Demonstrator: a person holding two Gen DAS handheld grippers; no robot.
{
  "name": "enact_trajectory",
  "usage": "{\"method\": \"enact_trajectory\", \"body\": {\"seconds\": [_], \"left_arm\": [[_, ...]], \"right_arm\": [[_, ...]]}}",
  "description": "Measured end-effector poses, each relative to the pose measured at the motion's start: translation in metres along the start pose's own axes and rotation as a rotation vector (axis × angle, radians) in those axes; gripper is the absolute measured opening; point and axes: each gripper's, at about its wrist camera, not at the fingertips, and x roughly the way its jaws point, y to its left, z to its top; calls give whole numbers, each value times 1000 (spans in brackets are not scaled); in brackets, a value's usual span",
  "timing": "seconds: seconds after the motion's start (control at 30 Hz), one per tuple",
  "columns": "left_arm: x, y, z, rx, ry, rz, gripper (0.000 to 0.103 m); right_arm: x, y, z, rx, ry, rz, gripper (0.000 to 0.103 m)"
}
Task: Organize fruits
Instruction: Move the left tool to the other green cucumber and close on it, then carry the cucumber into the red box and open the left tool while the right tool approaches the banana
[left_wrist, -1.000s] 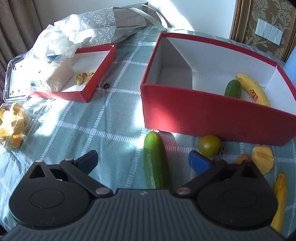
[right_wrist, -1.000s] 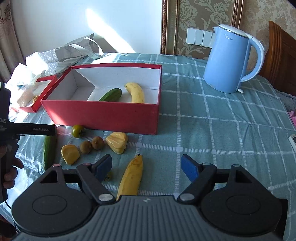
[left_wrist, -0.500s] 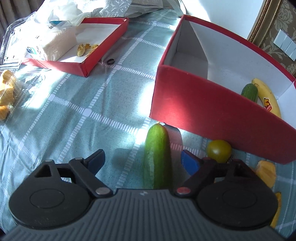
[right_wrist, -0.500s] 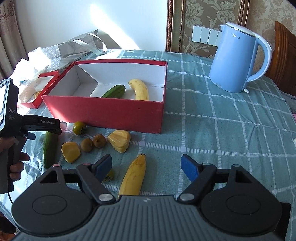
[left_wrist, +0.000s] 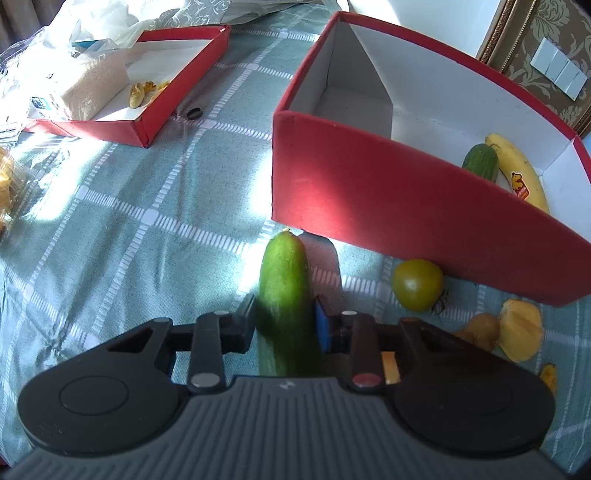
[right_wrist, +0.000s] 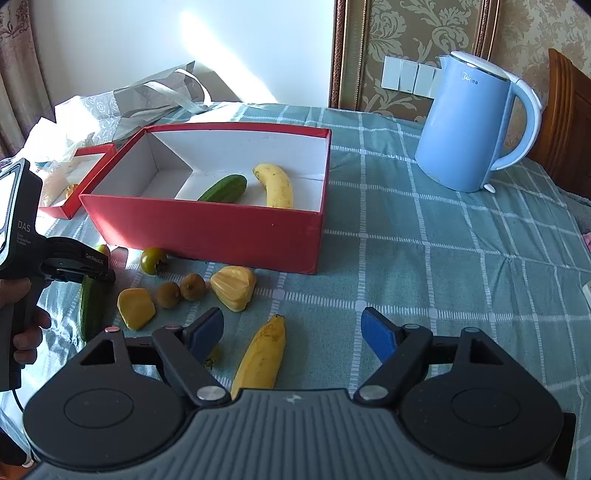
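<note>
Left claw (left_wrist: 284, 325), its jaws just closed, clamps the cucumber (left_wrist: 284, 291) on the surface, near the red box (left_wrist: 406, 199); contact appears firm. Lift level, clearing the wall. Right claw (right_wrist: 293, 330) stands apart.

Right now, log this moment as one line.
left gripper: just closed on cucumber | right gripper: open over banana | red box: one cucumber, one banana

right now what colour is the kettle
Light blue kettle with a white rim, clearest in the right wrist view.
</note>
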Motion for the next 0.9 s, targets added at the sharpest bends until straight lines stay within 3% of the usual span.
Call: {"method": "enact_trajectory", "body": {"seconds": [0.13,0.23,0.37,0.57,0.8,0.9], "left_arm": [[1,1,1,-1,2,-10,30],[3,-7,3,71,25,6,30],[4,-14,5,60,46,52,35],[0,-6,2,19,34,12,29],[-25,-5,-5,85,-58,-21,29],[-57,0,-7,120,-110,-29,29]], "right_arm": [[-1,-1,0,-2,-7,-5,82],[-1,-3,1,11,-15,-5,82],[2,-5,-1,27,-11,-3,82],[-1,-7,-3,23,-15,-7,82],[1,-16,-3,40,-17,-16,82],[1,-16,-1,36,-23,-12,82]]}}
